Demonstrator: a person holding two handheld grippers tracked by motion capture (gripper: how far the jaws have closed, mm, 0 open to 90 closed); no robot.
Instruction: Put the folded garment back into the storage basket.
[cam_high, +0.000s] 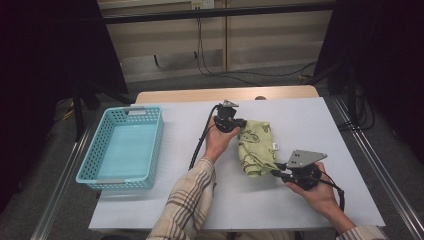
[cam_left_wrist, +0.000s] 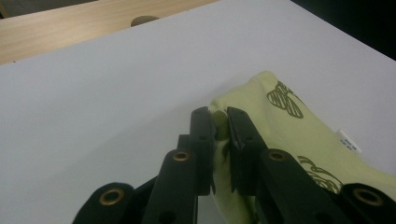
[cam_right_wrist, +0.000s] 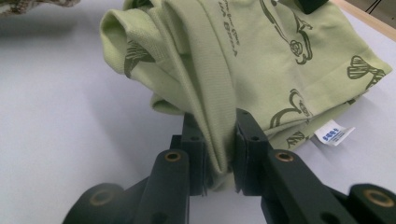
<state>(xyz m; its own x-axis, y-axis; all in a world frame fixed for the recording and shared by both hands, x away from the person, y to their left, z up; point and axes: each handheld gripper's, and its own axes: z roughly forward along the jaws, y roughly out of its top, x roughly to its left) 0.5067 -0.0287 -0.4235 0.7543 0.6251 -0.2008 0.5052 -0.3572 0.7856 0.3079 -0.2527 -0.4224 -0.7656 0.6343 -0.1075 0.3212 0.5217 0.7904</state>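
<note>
Right gripper (cam_high: 276, 169) fingers pinch the green cloth's (cam_high: 256, 145) near end; left gripper (cam_high: 242, 123) – far end.

place: lab or test bay | signs: white table (cam_high: 300, 125) on wood top, aluminium frame rails (cam_high: 372, 150) beside it, black curtains (cam_high: 45, 60) at both sides, loose cables (cam_high: 235, 72) on the floor, wall socket (cam_high: 202, 4)

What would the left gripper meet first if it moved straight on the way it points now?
Probably nothing soon: the left gripper, shut on the green garment, points along the bare white table toward its far edge; depth is unclear.
</note>
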